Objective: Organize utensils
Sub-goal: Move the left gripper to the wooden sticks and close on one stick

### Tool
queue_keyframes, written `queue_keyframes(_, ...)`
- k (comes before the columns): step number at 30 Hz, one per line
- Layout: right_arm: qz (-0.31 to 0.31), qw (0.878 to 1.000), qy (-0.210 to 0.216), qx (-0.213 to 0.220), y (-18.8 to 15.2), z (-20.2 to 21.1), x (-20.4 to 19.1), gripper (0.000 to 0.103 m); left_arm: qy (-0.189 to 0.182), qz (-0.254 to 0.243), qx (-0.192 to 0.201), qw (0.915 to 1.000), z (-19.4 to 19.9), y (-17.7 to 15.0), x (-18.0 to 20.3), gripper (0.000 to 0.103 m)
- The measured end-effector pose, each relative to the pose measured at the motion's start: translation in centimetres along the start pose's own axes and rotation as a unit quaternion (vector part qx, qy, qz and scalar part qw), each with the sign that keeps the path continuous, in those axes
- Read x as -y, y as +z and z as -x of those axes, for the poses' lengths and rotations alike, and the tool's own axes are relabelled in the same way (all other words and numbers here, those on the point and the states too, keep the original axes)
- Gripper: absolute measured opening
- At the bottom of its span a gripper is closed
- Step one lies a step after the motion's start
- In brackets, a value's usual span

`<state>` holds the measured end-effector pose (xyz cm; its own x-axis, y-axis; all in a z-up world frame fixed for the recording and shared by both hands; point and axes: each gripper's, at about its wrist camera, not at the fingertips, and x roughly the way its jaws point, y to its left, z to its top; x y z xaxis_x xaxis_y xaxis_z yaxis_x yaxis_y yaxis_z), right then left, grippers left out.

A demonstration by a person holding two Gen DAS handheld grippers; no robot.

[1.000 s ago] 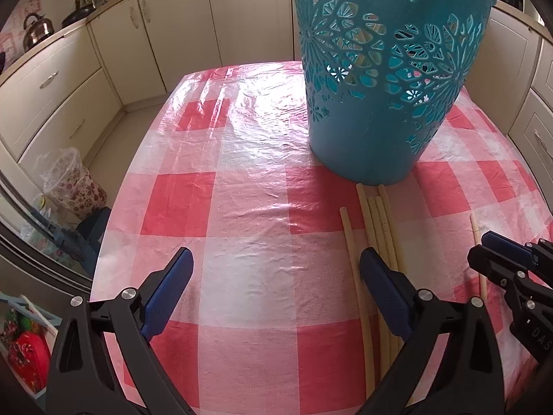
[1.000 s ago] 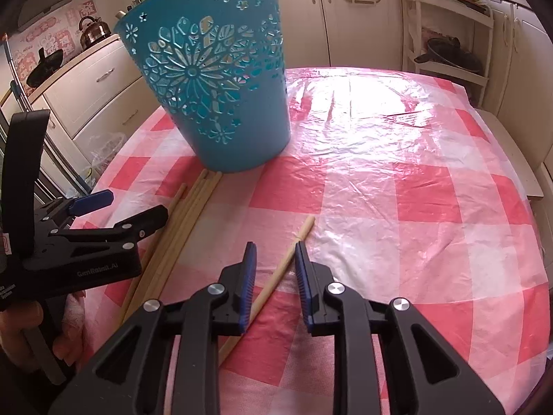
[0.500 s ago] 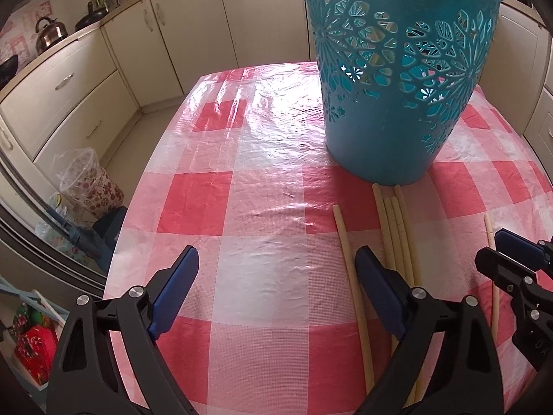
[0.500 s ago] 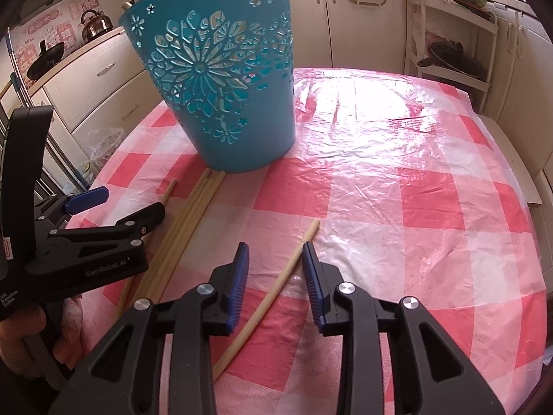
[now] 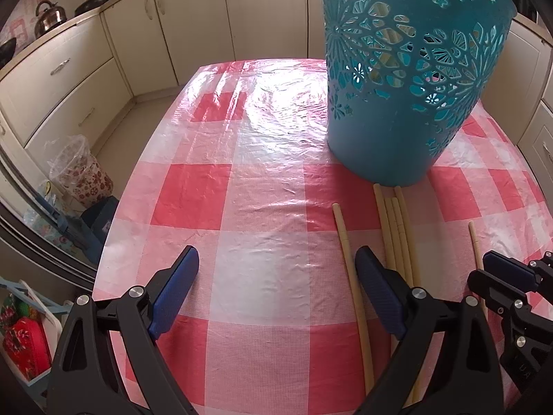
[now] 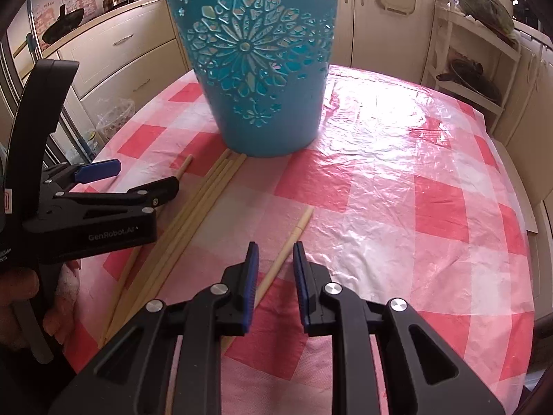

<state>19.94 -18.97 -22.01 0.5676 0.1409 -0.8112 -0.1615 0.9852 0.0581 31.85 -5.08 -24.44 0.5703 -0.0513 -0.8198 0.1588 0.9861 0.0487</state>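
Cream kitchen cabinets ring a table under a glossy pink-checked plastic cloth [image 6: 380, 186]. Closing around one pale wooden chopstick [image 6: 287, 245], its near end hidden beneath them, the right tongs [image 6: 274, 263] tilt downward, not yet pinching. Beside them the left tongs [image 5: 276, 276] gape, released; further chopsticks [image 5: 397, 228] lie just right. Beyond stands a teal cut-out plastic basket [image 6: 259, 69].

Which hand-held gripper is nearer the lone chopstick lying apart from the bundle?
Right. The right hand-held gripper straddles the lone chopstick, its jaws closing around it. The left hand-held gripper sits beyond the bundle, wide open.
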Motion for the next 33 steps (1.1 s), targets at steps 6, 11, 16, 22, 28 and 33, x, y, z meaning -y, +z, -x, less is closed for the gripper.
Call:
queue_keyframes(6, 0.044, 0.999, 0.004, -0.011, -0.3, 0.2, -0.8, 0.019, -0.018, -0.016, 0.004, 0.9997, 0.2, -0.1, 0.8, 0.075)
queue_keyframes(11, -0.001, 1.000, 0.019, -0.011, -0.2, 0.3, 1.1, 0.019, -0.036, -0.028, 0.007, 0.9989, 0.6, 0.1, 2.0, 0.048)
queue_keyframes(16, -0.039, 0.998, 0.039, -0.003, -0.2, 0.1, 2.1, 0.019, -0.073, -0.011, -0.010, 0.9972, 0.7, 0.8, 2.3, 0.013)
queue_keyframes(22, -0.060, 0.997, 0.049, 0.010, -0.1, 0.0, 3.0, 0.019, -0.113, 0.017, -0.033, 0.9929, 0.3, 1.2, 0.8, 0.010)
queue_keyframes(28, -0.075, 0.995, 0.061, 0.014, -0.2, -0.1, 3.4, 0.019, -0.111, 0.004, -0.054, 0.9923, 0.1, 1.9, 0.9, 0.011)
queue_keyframes(33, -0.084, 0.993, 0.078, 0.018, -0.8, 0.4, 4.5, 0.023, -0.085, -0.021, -0.052, 0.9949, 0.3, 1.9, 2.1, 0.004)
